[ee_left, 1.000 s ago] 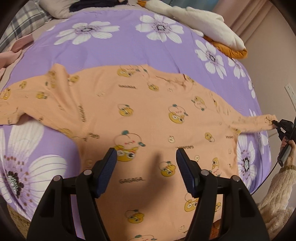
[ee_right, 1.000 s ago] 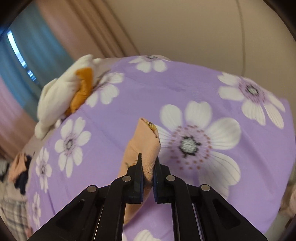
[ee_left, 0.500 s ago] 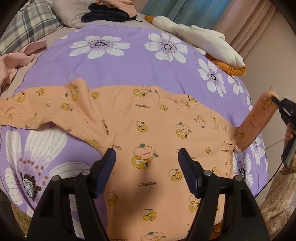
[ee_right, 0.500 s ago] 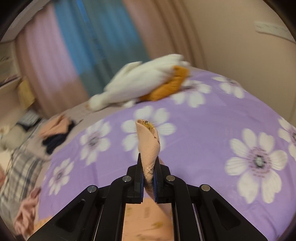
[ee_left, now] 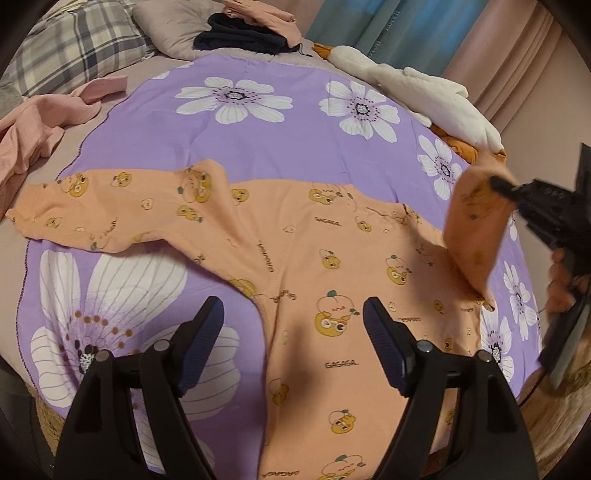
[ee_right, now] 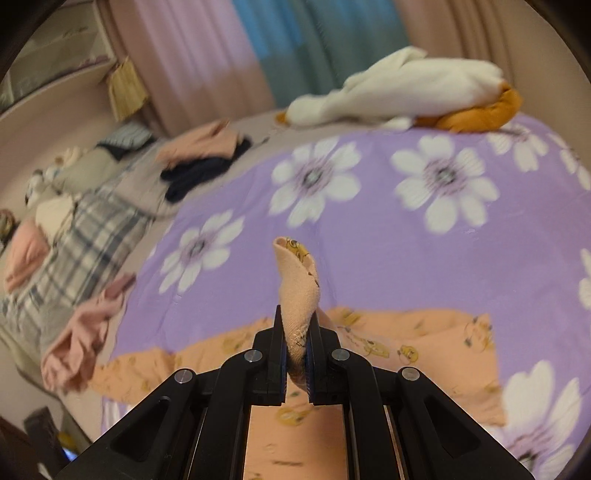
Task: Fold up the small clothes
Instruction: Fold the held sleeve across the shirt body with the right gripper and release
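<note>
An orange long-sleeved top [ee_left: 295, 258] printed with yellow cartoon ducks lies flat on a purple flowered bedspread [ee_left: 258, 140]. Its left sleeve [ee_left: 92, 210] is stretched out to the left. My right gripper [ee_right: 295, 332] is shut on the cuff of the right sleeve [ee_right: 297, 280] and holds it up above the top; it shows at the right of the left wrist view [ee_left: 496, 182], with the lifted sleeve [ee_left: 472, 229] hanging below it. My left gripper [ee_left: 293, 325] is open and empty, hovering over the lower body of the top.
A white and orange plush goose [ee_left: 424, 92] lies at the bedspread's far right edge. Dark and peach clothes [ee_left: 243, 33] are piled at the back. A pink garment [ee_left: 40, 125] and a plaid pillow [ee_left: 74, 44] lie at the left.
My right gripper has lifted the right sleeve off the bed and carried it up and inward over the top. My left gripper has pulled back, staying open.
</note>
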